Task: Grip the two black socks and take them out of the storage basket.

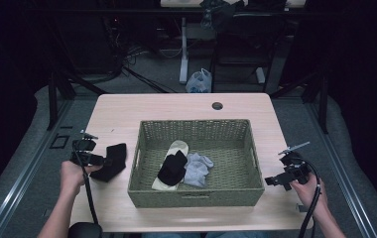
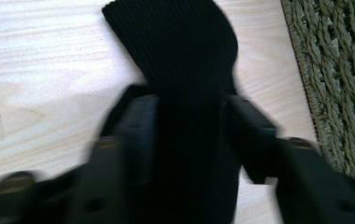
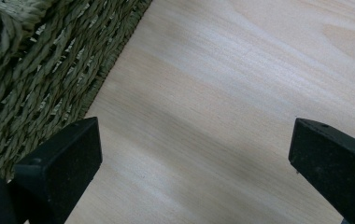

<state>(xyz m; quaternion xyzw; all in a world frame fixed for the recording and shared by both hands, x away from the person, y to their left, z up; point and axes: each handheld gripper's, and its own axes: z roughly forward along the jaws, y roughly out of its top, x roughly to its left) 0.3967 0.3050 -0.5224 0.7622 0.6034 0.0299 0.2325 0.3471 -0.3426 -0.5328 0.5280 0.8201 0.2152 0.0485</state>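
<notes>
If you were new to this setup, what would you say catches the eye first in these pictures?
The large green woven basket at the middle of the pale wooden table stands out first, holding a cream sock, a black sock lying over it and a grey sock beside them. To its left, the left gripper is clamped on another black ribbed sock lying on the table, while the right gripper sits open to the basket's right.
</notes>
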